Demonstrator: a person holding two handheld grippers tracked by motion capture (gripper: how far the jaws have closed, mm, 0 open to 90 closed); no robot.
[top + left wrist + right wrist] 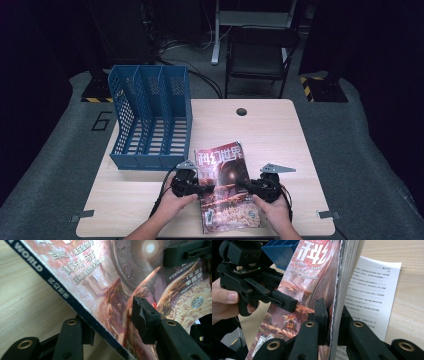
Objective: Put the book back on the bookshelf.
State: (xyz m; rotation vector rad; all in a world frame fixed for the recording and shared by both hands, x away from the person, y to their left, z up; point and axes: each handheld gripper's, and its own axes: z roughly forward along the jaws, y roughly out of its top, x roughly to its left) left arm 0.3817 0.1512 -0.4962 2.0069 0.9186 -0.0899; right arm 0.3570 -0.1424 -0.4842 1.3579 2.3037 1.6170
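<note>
Dark room behind, grey floor mat, pale wooden table point(280, 130) underfoot of the work. Lying flat near the front edge, between the two grippers: a magazine point(225, 185) with a red illustrated cover. Standing well beyond the left gripper point(200, 189), to its far side: a blue file rack point(150, 120), slots empty.

Right gripper point(332, 322) pinching the magazine's open edge, jaws nearly shut on the cover and a sheaf of pages, lifting them so that a printed inner page point(372, 295) is showing beneath. Left gripper straddling the spine edge point(75, 302), one jaw under it, the other over the cover, jaws part open, pads seemingly not pressing yet.

Judged step: securing the magazine from both sides before lifting. Next move calling for a firm left-side clamp on the spine, then raising level and tipping upright towards a rack slot.
</note>
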